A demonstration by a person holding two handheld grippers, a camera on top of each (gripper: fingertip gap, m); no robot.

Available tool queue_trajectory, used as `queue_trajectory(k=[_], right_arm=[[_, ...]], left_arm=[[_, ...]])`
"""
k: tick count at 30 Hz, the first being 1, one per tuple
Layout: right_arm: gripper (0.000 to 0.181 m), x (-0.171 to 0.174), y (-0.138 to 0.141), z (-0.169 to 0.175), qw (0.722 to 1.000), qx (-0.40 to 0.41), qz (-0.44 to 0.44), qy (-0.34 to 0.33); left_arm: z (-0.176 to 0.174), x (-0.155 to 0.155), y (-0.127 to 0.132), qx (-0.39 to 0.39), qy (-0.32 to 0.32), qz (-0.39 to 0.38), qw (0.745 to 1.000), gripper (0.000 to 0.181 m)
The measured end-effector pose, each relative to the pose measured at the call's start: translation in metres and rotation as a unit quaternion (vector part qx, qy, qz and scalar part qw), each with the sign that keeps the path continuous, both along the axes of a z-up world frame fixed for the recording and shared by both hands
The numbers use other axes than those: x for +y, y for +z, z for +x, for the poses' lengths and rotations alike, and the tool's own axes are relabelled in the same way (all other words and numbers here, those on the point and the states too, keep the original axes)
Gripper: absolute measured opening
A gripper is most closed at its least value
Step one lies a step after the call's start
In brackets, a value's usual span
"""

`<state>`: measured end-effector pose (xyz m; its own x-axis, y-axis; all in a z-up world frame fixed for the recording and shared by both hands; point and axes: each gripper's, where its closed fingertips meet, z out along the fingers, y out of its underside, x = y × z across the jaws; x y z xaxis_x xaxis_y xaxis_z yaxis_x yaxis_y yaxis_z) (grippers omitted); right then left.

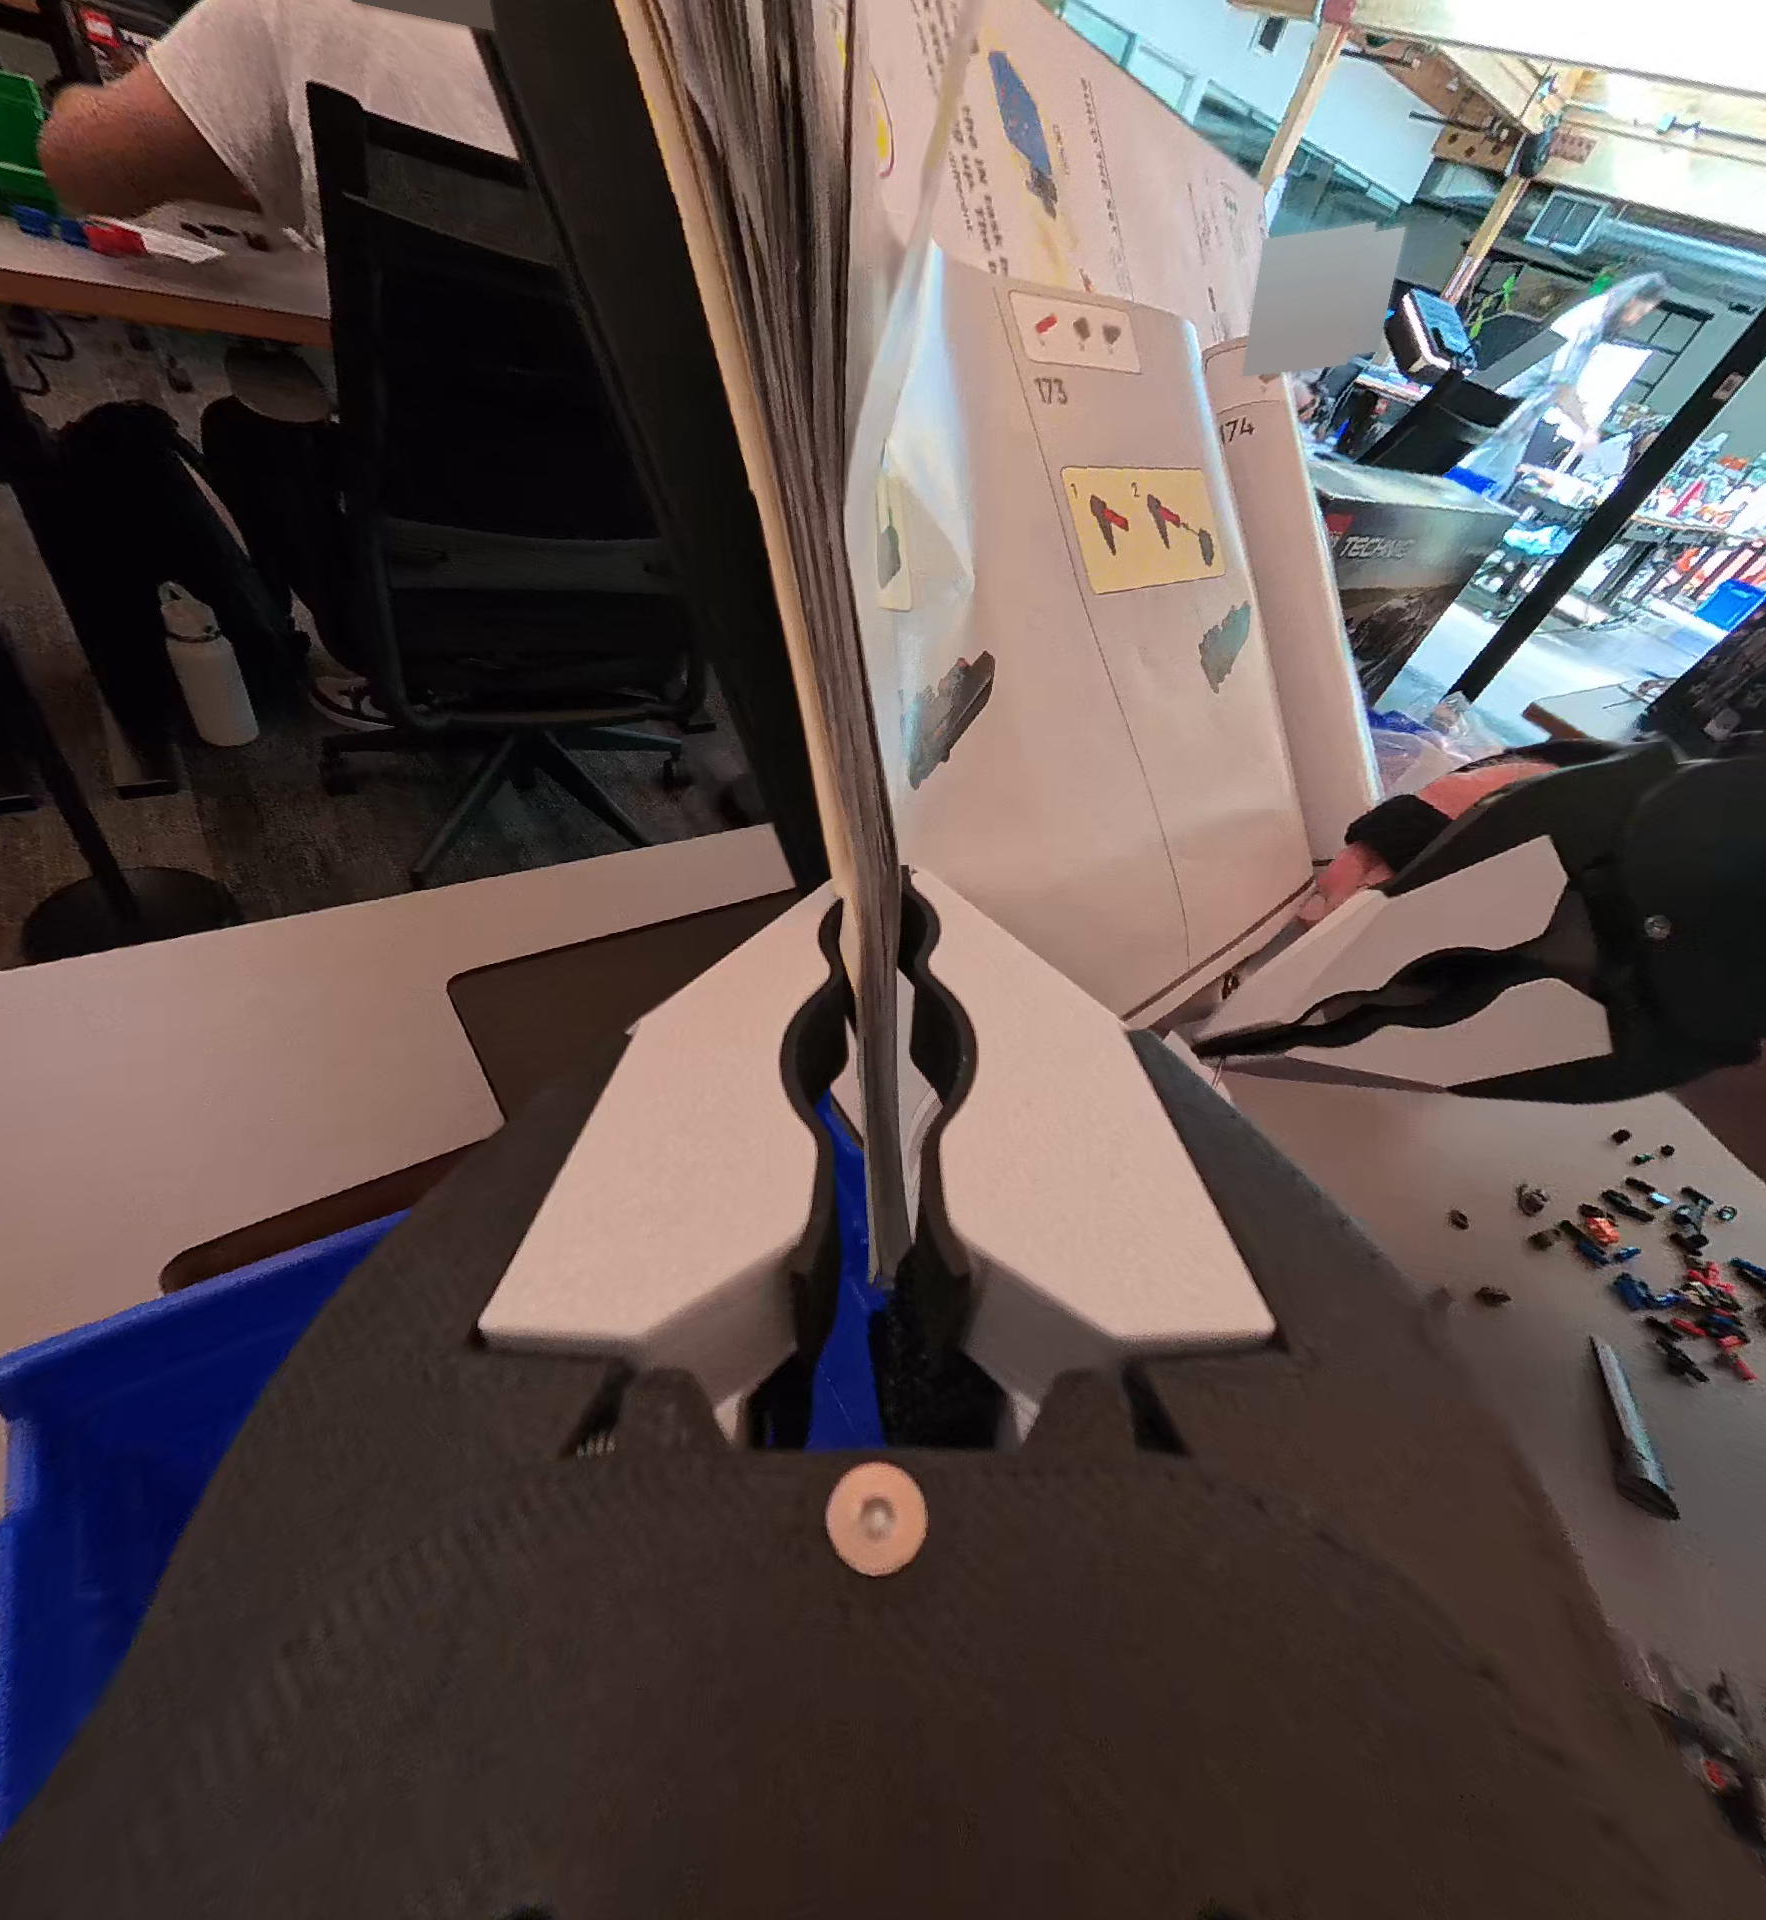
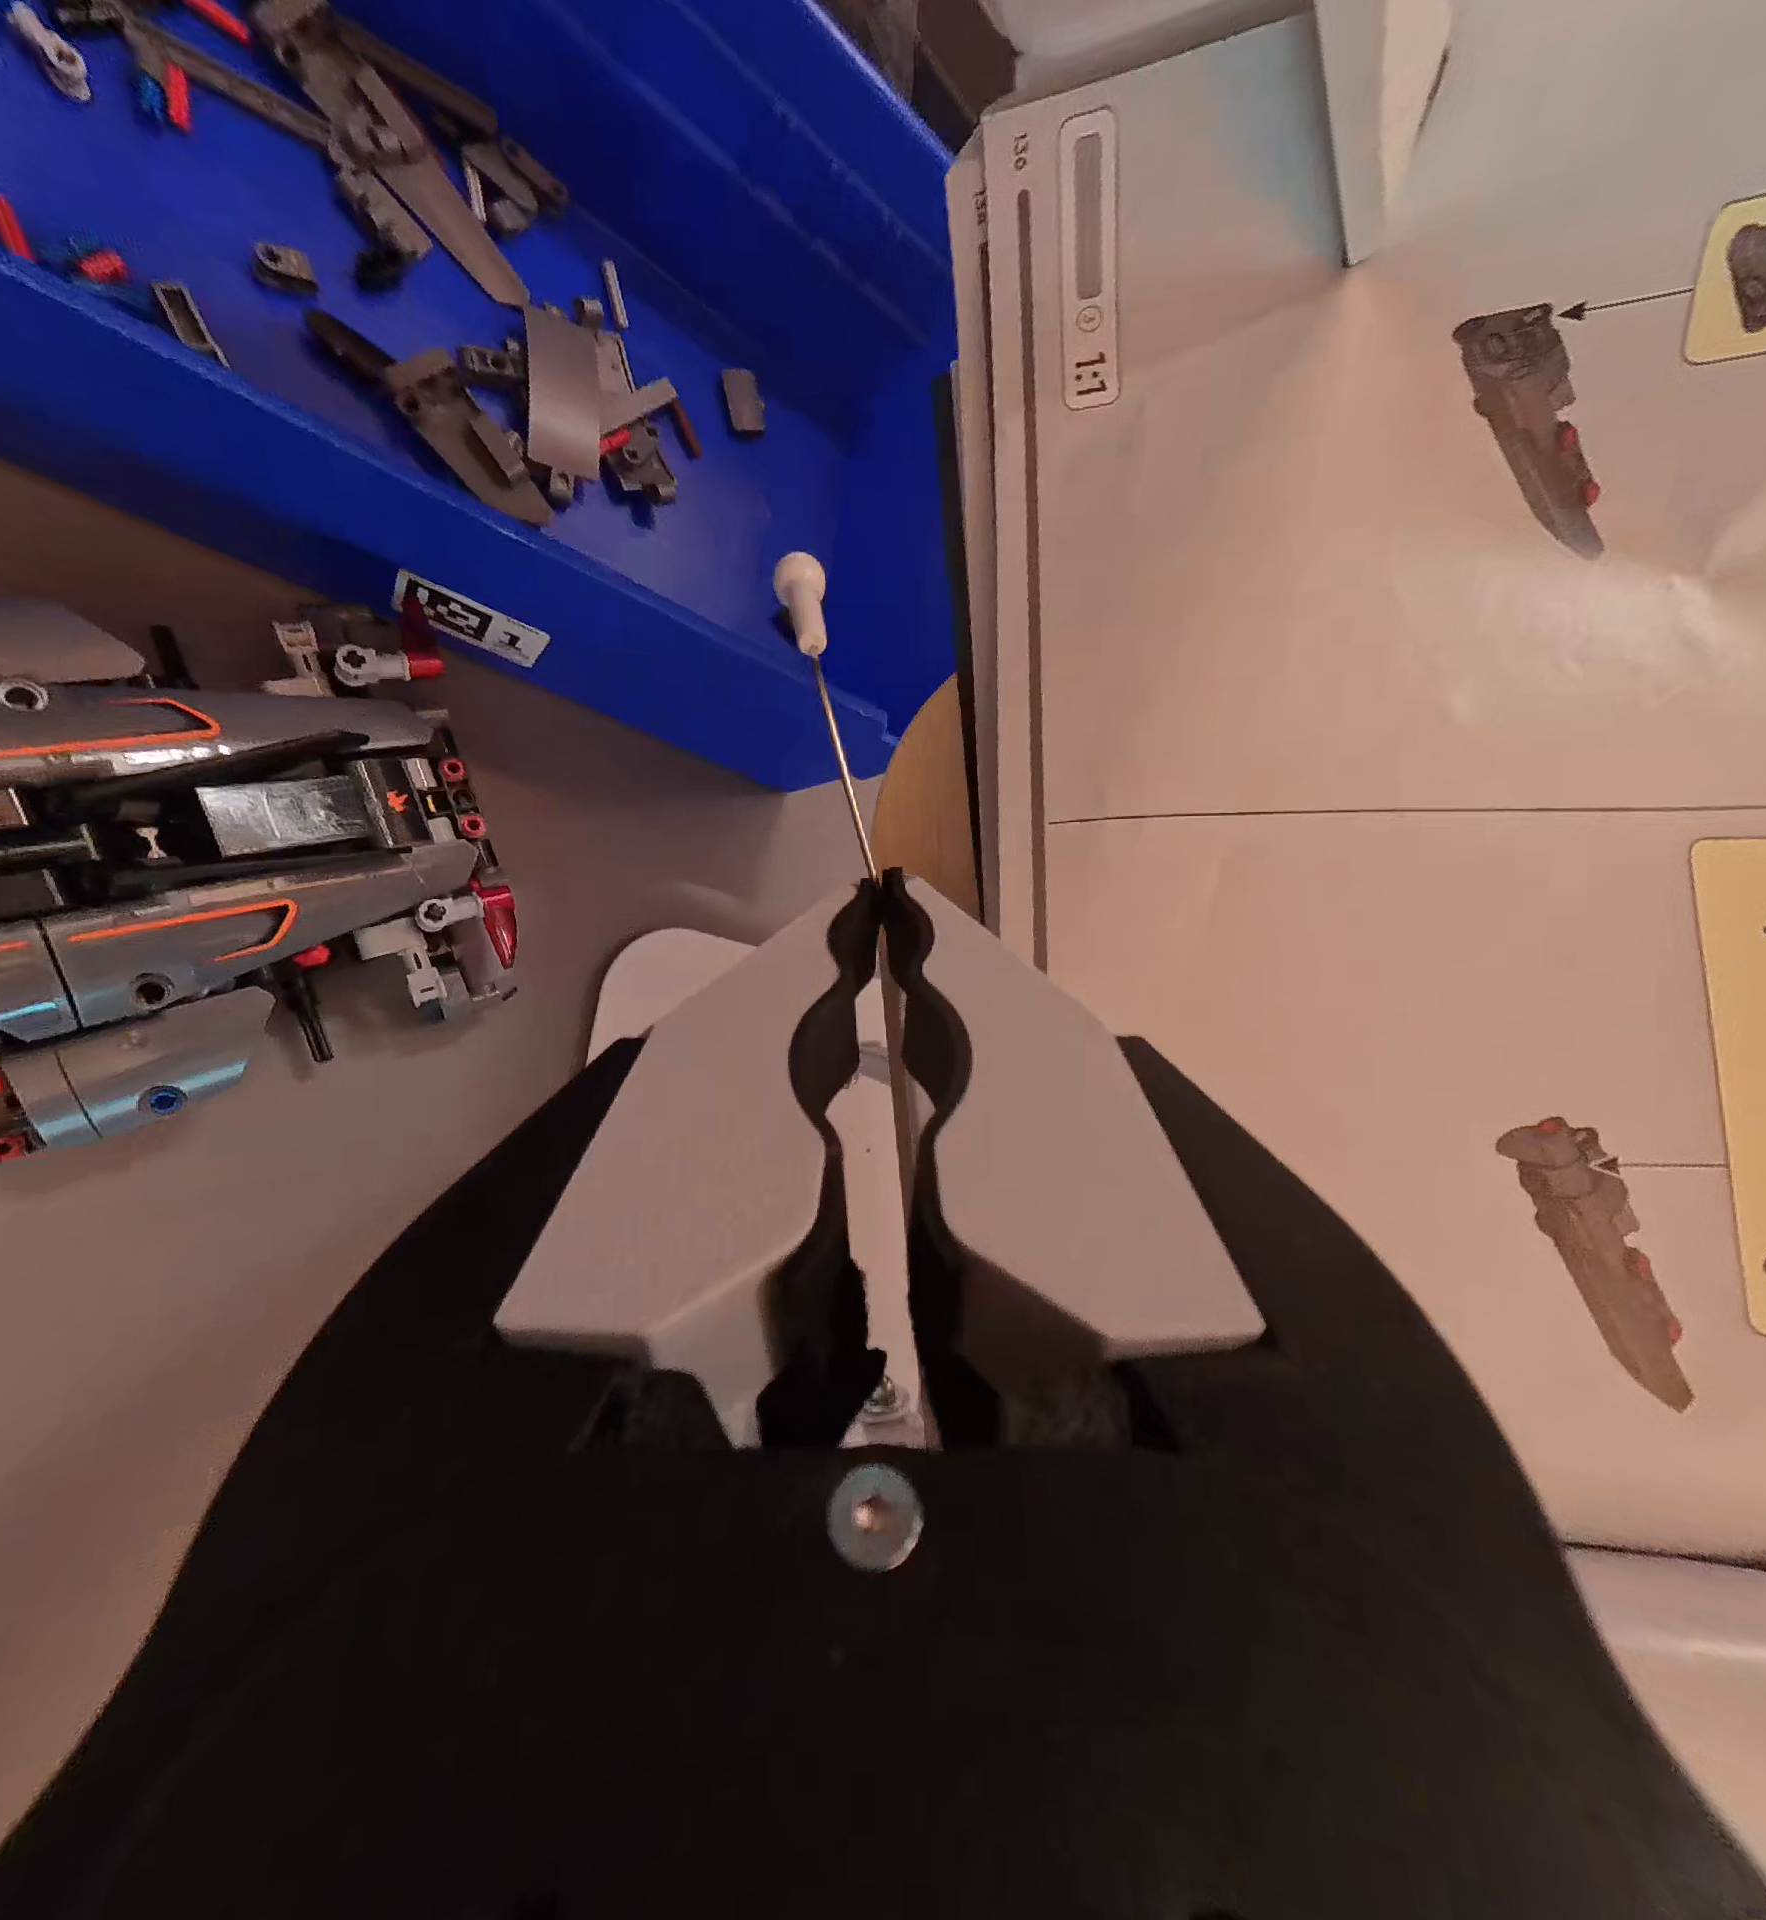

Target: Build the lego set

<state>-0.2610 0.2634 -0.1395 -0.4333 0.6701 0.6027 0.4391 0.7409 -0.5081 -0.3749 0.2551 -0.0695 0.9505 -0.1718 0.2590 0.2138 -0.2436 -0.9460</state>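
My left gripper (image 1: 874, 896) is shut on a thick sheaf of pages of the instruction booklet (image 1: 796, 416) and holds them upright on edge. The open pages (image 1: 1118, 623) with build diagrams stand behind it. My right gripper (image 2: 881, 883) is shut on a thin metal rod (image 2: 848, 769) with a white knob at its far end, which points over the corner of the blue bin (image 2: 235, 436). It also shows in the left wrist view (image 1: 1211, 1039), low at the booklet's bottom edge. The booklet page (image 2: 1326, 675) lies to its right. The partly built grey model (image 2: 183, 883) with orange lines lies at the left.
The blue bin holds several grey and red parts and also shows under my left gripper (image 1: 110, 1455). Small loose parts (image 1: 1679, 1288) and a grey bar (image 1: 1632, 1444) lie on the table at the right. A black chair (image 1: 484, 468) and a seated person are behind the table. My right fingertips sit around 15 cm from my left ones. My right gripper is the nearer one to the partly built grey model (image 2: 183, 883): about 15 cm, against 25 cm.
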Motion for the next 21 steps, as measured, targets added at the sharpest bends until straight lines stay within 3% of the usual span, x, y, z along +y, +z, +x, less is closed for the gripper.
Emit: queue_trajectory(k=[7, 15, 18, 21], right_arm=[[0.0, 0.002, 0.009, -0.002, 0.993, 0.036, -0.108, -0.029], [0.0, 0.01, 0.016, -0.005, 0.954, 0.064, -0.27, -0.111], [0.002, 0.008, 0.019, -0.004, 0.958, 0.059, -0.254, -0.12], [0.022, -0.003, 0.042, 0.004, 0.955, 0.066, -0.272, -0.102]], left_arm=[[0.0, -0.003, -0.006, -0.03, -0.006, 0.015, 0.999, 0.003], [0.0, -0.005, -0.011, -0.046, -0.012, 0.014, 0.999, 0.003], [-0.003, -0.008, -0.013, -0.046, -0.007, 0.011, 0.999, 0.017], [-0.011, -0.019, -0.006, -0.039, 0.007, 0.017, 0.999, 0.029]])
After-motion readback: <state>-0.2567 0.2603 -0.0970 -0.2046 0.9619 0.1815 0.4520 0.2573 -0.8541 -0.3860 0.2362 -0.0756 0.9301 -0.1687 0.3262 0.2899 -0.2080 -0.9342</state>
